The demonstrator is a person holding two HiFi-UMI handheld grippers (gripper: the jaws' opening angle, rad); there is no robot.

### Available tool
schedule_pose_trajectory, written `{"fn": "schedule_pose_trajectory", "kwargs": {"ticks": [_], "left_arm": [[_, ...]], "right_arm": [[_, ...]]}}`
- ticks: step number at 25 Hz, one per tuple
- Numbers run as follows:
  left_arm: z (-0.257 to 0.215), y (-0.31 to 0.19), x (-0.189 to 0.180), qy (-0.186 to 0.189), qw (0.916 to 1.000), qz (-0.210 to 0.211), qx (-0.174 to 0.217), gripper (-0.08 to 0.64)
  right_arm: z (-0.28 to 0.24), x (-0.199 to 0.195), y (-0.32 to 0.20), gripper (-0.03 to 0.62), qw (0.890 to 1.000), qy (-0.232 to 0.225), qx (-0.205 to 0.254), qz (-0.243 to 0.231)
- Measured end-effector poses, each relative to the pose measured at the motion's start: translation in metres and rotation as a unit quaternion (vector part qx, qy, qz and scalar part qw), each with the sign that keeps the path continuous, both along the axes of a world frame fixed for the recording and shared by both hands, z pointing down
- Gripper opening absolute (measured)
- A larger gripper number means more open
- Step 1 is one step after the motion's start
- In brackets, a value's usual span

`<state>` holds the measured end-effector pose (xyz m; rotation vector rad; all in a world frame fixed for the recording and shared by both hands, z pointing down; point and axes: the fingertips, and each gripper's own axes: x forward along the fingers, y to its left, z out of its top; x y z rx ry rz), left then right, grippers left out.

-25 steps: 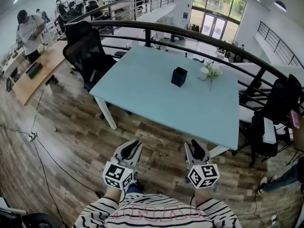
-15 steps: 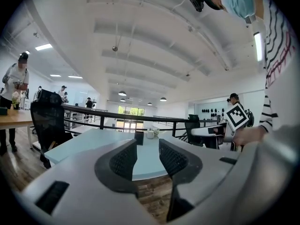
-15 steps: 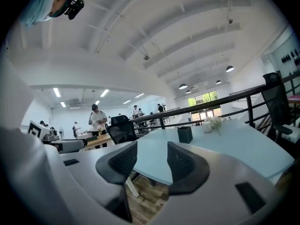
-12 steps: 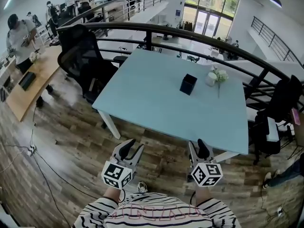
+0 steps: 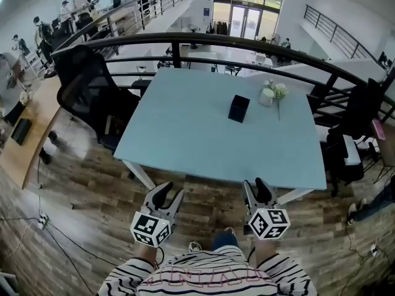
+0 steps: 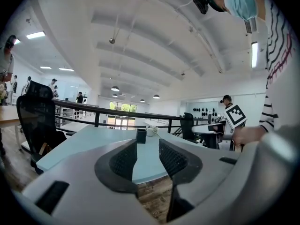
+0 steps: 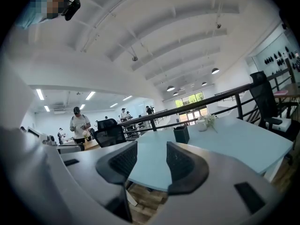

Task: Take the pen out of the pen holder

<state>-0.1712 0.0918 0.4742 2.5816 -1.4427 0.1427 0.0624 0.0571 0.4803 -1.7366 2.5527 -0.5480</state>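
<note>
A black square pen holder (image 5: 238, 108) stands upright toward the far right of the light blue table (image 5: 185, 122); I cannot make out a pen in it. Both grippers hover over the wood floor, short of the table's near edge. My left gripper (image 5: 165, 196) is open and empty. So is my right gripper (image 5: 258, 189). In the left gripper view the pen holder (image 6: 141, 136) shows far off between the open jaws of the left gripper (image 6: 148, 144). In the right gripper view the pen holder (image 7: 181, 134) sits beyond the right gripper (image 7: 152, 146), whose jaws stand wide.
A small white vase with flowers (image 5: 266, 95) stands just right of the holder. A black office chair (image 5: 92, 85) is at the table's left, another dark chair (image 5: 364, 113) at its right. A curved black railing (image 5: 203, 39) runs behind. Several people stand far left.
Both grippers have come forward toward the table's near edge, which now lies closer. The right gripper's jaws, nearly together a second ago, now stand apart.
</note>
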Motion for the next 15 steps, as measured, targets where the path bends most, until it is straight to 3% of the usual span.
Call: {"fn": "schedule_pose_trajectory", "kwargs": {"ticks": [15], "left_arm": [[0.010, -0.106, 0.016, 0.000, 0.9999, -0.010, -0.008, 0.124]], "right_arm": [[0.012, 0.019, -0.117, 0.198, 1.000, -0.008, -0.011, -0.005]]}}
